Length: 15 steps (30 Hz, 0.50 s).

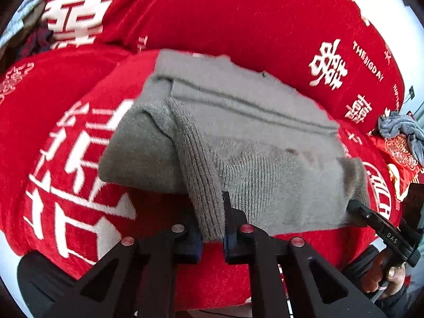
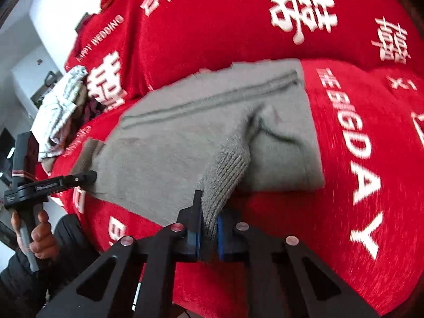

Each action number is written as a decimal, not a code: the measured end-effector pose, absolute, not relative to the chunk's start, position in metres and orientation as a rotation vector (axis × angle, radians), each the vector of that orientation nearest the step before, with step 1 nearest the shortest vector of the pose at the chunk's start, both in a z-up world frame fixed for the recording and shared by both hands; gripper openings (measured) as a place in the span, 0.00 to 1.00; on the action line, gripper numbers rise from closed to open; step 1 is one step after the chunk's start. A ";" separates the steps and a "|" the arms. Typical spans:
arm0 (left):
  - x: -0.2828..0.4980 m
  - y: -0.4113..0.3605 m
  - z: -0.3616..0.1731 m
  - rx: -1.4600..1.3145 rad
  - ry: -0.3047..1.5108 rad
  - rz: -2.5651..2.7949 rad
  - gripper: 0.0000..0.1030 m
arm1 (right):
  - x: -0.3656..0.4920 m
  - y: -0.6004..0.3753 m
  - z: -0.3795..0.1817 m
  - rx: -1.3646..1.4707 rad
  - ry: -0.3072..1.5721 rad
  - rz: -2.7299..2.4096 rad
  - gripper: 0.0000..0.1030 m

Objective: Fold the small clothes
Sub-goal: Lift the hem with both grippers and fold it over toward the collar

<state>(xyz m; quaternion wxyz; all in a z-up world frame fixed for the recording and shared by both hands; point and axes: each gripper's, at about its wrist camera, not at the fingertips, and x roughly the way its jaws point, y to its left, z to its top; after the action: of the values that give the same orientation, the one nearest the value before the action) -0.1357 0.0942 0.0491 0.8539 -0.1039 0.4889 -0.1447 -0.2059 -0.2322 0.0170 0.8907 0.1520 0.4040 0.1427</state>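
Both claws clamped on grey sweater's [image 1: 238, 122] ribbed near hem: left claw [image 1: 212, 228], right claw [image 2: 209, 228]. Lift evenly, carry hem straight toward far edge.

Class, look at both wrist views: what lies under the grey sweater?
The grey sweater lies on a red blanket with white lettering, which shows all around it. What the blanket looks like directly beneath the sweater is covered.

The grey sweater [image 1: 238, 132] hides the blanket [image 1: 66, 159] beneath it, and its far edge is smeared by blur. The blanket's white lettering runs off the picture edges in both views. The striped cloth [image 2: 61, 106] at the left is too blurred to identify.
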 end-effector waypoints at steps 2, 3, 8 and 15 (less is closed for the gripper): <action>-0.133 0.097 0.062 -0.238 0.993 -0.316 0.11 | -0.206 -0.235 0.029 0.343 0.802 0.322 0.08; -0.131 0.097 0.067 -0.242 0.979 -0.317 0.11 | -0.205 -0.237 0.035 0.350 0.786 0.328 0.08; -0.103 0.100 0.093 -0.276 0.922 -0.302 0.11 | -0.183 -0.245 0.065 0.372 0.728 0.310 0.08; -0.063 0.095 0.113 -0.289 0.900 -0.267 0.10 | -0.143 -0.249 0.094 0.390 0.692 0.259 0.08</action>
<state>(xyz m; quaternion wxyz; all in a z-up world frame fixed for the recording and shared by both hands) -0.0633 0.0946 0.1130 0.8818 -0.1388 0.4321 -0.1283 -0.1435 -0.2489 0.0942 0.9140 0.1893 0.3362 0.1259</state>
